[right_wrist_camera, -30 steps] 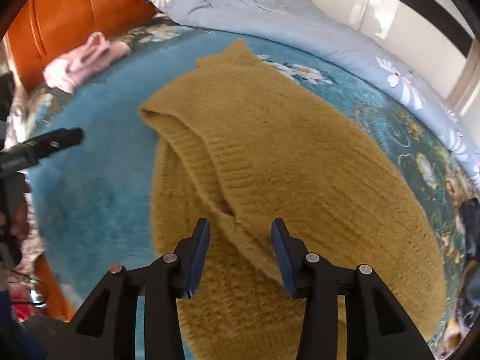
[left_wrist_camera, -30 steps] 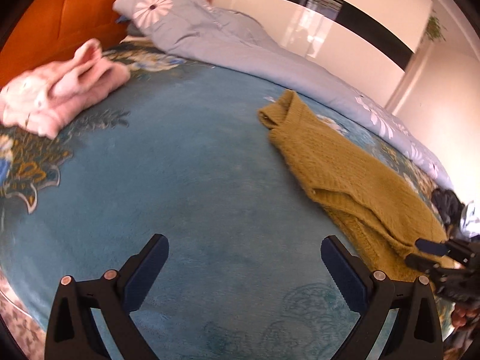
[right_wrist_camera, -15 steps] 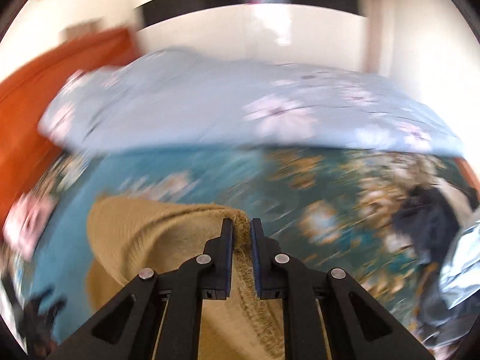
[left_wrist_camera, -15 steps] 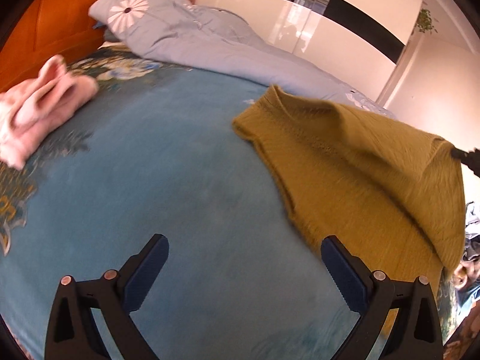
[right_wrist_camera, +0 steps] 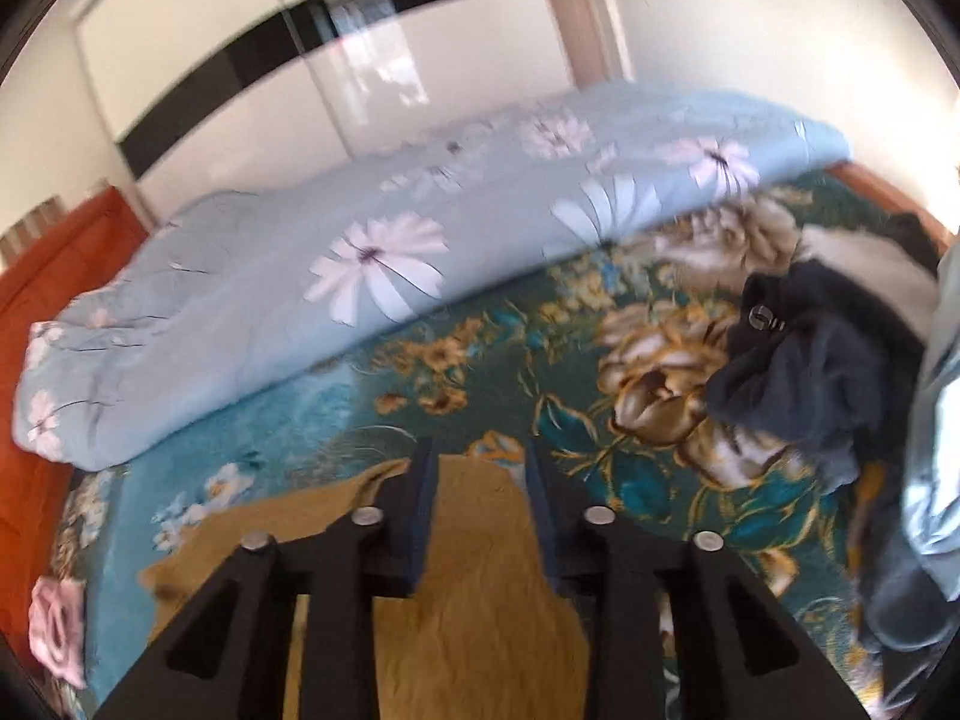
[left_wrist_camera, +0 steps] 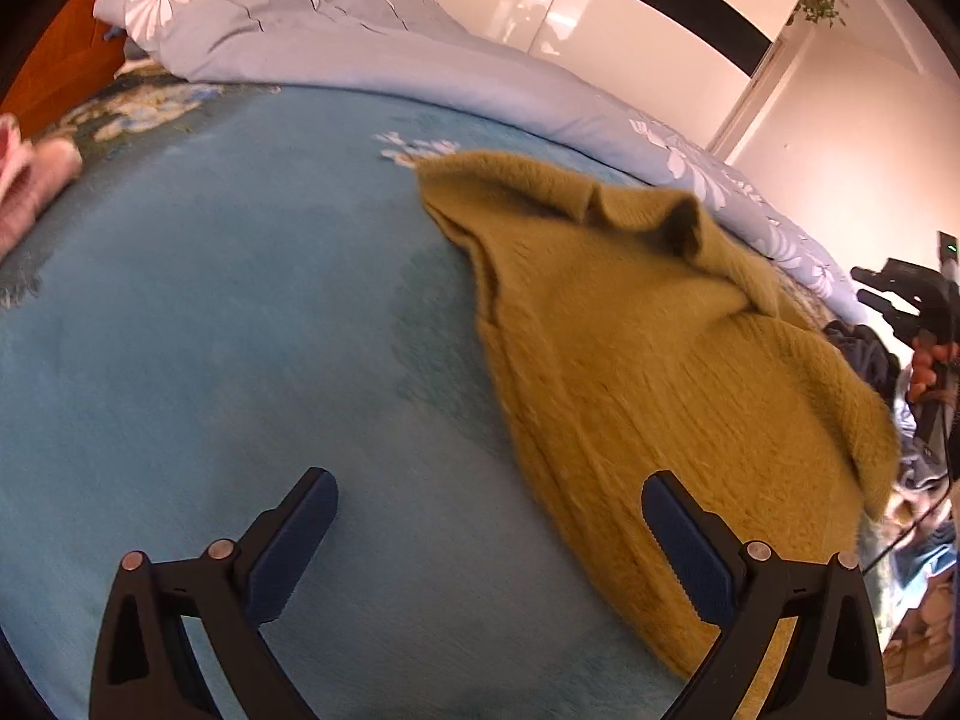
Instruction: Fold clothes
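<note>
Right hand-held gripper (right_wrist_camera: pixel 480 468) has let go, fingers now apart over the mustard sweater (left_wrist_camera: pixel 648 372), flipped across the bed (left_wrist_camera: pixel 210 330); left hand-held gripper (left_wrist_camera: pixel 489 531) wide open, empty.

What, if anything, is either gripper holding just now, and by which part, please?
Nothing is held. The left gripper is wide open above the blanket, and the right gripper stands open over the mustard sweater, which lies loose on the bed.
</note>
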